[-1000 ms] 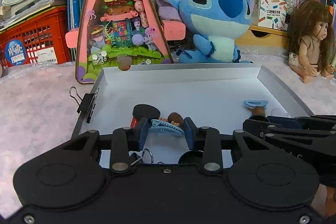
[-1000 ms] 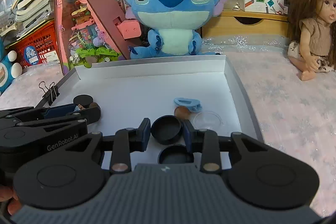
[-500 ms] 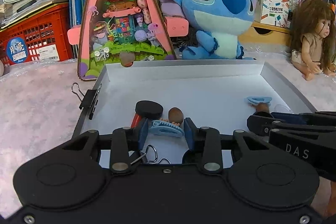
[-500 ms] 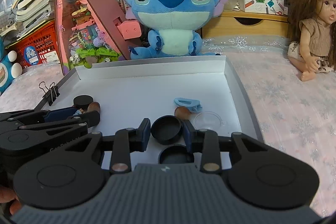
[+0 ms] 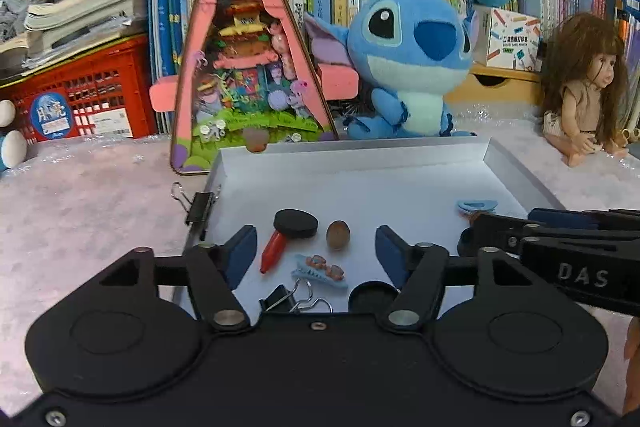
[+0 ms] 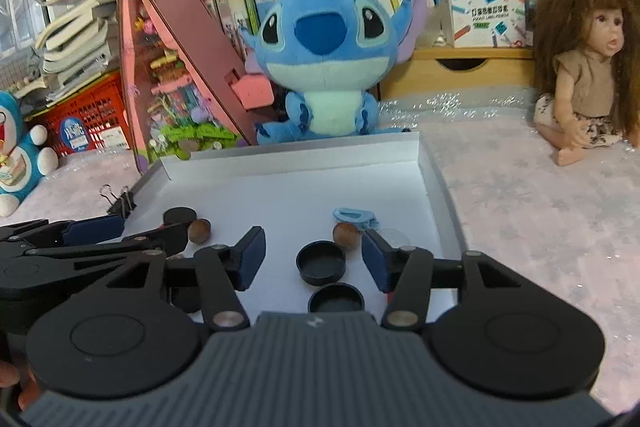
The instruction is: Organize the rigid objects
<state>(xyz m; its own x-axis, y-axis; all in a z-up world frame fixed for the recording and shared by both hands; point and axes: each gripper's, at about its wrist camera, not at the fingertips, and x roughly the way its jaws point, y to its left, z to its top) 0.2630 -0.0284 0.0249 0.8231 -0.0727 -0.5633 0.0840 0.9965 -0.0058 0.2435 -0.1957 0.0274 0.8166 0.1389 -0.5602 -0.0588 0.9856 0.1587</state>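
Both grippers hung low over the near end of the white tray [image 5: 508, 167], side by side, each with its jaws opening and nothing pressed between the pads. The step in hand looked like a double release — two small things set down at once.

Between the spread fingers of the left gripper [image 5: 316, 251] lay the blue hair clip [image 5: 320, 271], flat on the tray floor and clear of both pads. Just beyond it sat a red crayon [image 5: 273, 250], a black disc [image 5: 296, 223] resting on the crayon's far end, and a brown nut [image 5: 338, 235]. A black binder clip [image 5: 294, 301] lay at the near edge, and a second one [image 5: 199, 207] was clamped on the tray's left wall.

Between the fingers of the right gripper [image 6: 314, 254] stood a black cap [image 6: 321, 263], open side up, touching neither pad; another black cap [image 6: 336, 301] lay nearer the camera. Past them were a second brown nut [image 6: 346, 235], a second blue clip [image 6: 354, 217] and a clear lid [image 6: 394, 237], close together near the tray's right wall.

The tray seemed partly sorted into two loose groups — left and right. The next move probably called for both hands to lift straight up and back so the fingers cleared the clip and the cap without nudging them, then to look for any remaining stray pieces. Whether any were left outside the tray could not be told from these views.
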